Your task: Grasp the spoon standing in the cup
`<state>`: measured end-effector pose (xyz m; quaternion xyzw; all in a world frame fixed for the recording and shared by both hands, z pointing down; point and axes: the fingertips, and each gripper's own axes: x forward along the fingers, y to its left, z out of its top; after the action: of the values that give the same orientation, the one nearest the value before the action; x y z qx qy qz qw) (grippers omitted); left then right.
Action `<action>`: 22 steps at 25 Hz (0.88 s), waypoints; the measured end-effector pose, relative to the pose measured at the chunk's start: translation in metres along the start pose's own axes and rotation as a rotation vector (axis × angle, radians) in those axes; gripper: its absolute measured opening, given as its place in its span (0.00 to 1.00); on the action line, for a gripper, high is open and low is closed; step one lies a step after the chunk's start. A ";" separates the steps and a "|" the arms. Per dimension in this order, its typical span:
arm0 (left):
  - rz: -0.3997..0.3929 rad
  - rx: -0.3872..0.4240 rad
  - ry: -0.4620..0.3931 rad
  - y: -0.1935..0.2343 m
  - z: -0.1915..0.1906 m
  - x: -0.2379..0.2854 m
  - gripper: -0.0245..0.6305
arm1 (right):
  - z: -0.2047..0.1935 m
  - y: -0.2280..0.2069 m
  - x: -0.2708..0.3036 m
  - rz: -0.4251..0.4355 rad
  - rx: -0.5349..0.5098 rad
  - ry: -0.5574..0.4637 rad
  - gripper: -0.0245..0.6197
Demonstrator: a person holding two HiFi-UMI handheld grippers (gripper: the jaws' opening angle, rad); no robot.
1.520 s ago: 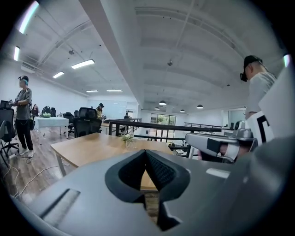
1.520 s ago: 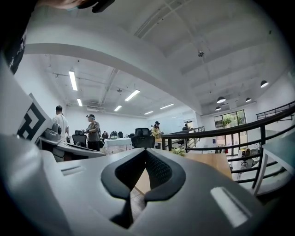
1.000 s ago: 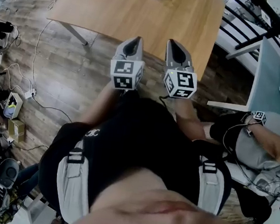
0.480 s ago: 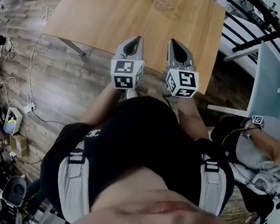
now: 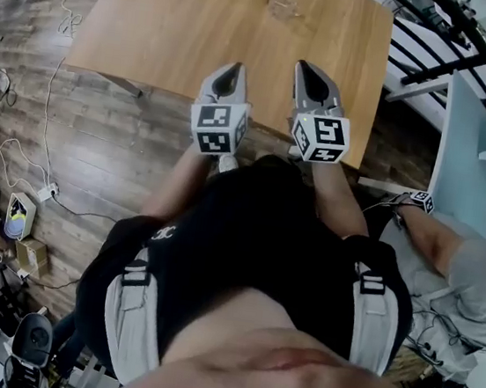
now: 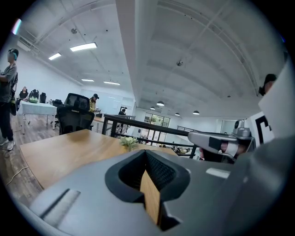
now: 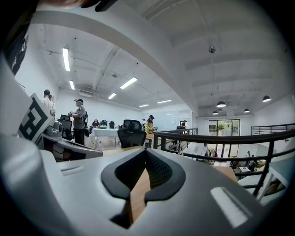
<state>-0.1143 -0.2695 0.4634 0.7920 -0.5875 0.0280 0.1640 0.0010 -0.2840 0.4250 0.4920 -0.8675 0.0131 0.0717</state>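
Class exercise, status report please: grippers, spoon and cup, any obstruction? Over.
Both shut and empty: left gripper, right gripper, at near edge of table. Far side: likely the cup, seemingly glass; spoon not discernible. Bare wood between.

Your head view looks steeply down past your chest (image 5: 247, 234) onto the left gripper (image 5: 228, 75), right gripper (image 5: 312, 81) and table (image 5: 186, 21), each gripper view rides close behind its own jaws, facing level across the table top, shared by all three views.
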 end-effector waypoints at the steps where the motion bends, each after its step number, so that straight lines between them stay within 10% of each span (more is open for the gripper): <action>1: 0.003 -0.001 0.009 0.003 -0.001 0.003 0.06 | 0.000 -0.001 0.005 0.003 0.002 -0.002 0.04; 22: 0.113 -0.016 0.145 0.041 -0.007 0.093 0.06 | -0.051 -0.098 0.170 0.022 0.054 0.093 0.04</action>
<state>-0.1231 -0.3640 0.5017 0.7522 -0.6179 0.0900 0.2105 0.0041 -0.4745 0.4938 0.4833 -0.8678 0.0602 0.0984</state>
